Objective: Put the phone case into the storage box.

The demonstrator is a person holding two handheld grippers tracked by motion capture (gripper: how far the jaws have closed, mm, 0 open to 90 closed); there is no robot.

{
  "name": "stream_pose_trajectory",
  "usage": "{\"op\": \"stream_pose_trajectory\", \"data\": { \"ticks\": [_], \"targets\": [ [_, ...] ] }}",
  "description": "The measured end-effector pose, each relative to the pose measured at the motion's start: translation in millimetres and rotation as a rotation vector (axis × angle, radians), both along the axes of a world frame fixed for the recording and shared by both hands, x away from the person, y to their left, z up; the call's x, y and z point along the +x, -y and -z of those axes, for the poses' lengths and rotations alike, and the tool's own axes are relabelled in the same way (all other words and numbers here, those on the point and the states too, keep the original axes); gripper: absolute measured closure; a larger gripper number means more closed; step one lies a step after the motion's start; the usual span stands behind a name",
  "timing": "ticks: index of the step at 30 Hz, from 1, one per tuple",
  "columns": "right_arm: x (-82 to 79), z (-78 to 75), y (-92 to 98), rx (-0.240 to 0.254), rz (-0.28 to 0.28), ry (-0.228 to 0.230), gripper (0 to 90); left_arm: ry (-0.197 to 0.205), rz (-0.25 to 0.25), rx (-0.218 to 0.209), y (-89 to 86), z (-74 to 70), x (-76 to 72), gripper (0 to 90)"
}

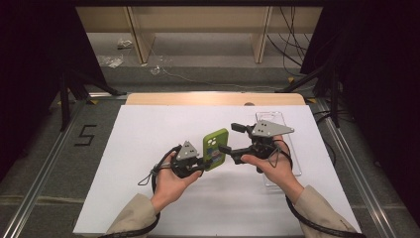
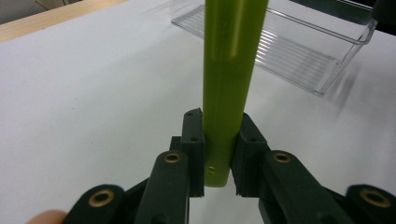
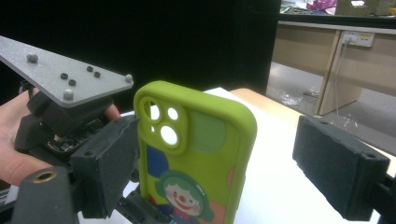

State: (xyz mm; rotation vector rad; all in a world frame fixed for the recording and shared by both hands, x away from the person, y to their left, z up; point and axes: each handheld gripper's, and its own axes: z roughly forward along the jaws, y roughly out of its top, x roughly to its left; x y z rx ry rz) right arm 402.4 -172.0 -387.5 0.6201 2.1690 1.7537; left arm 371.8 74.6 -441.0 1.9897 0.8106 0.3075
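In the high view, the left gripper point(image 1: 200, 166) sits in the person's left hand point(image 1: 171, 181) at the left-centre of the white table surface point(image 1: 148, 129), with its grey three-cornered plate facing up. Its jaws are clenched on the lower end of the green phone case point(image 1: 216, 148), which stands upright above the table between the two grippers. The left gripper view confirms this grasp: the case edge point(image 2: 231, 84) rises between the two black pads, and both pads press against its sides. The right gripper view shows the case back point(image 3: 205, 154), with camera cut-outs at the top and a printed clown face below. To the right of the case, the right gripper point(image 1: 229, 139) rests in the person's right hand point(image 1: 277, 166). Its jaws are released and stand wide apart; the case lies between them, the left pad close beside its edge and the right pad well apart from it. A clear plastic tray point(image 1: 292, 148) lies on the table beneath and behind the right hand.
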Motion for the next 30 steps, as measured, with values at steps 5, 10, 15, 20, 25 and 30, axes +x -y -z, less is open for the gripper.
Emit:
{"op": "stream_pose_trajectory", "data": {
  "ticks": [5,10,15,20,25,30],
  "targets": [
    [-0.3,1.7,-1.2,-0.005,0.004,-0.003,15.2,0.002,-0.011,-0.002,-0.8,-0.3,0.2,77.0],
    [-0.7,2.6,-2.1,-0.002,0.010,-0.001,14.8,-0.003,-0.022,-0.005,-1.4,-0.4,0.5,76.9],
    [-1.0,3.7,-3.2,-0.005,0.011,-0.004,13.5,-0.003,-0.028,-0.004,-1.8,-0.2,0.8,76.9],
    [-1.3,4.4,-4.2,-0.008,0.016,-0.005,10.7,-0.002,-0.031,-0.002,-2.4,-1.4,0.6,76.9],
    [-1.8,5.8,-6.7,-0.015,0.019,-0.008,6.4,-0.001,-0.040,-0.005,-1.6,-2.3,1.2,76.9],
    [-2.7,7.7,-10.4,-0.021,0.027,-0.009,4.2,-0.004,-0.037,-0.002,1.0,-1.8,0.7,76.9]
  ]
}}
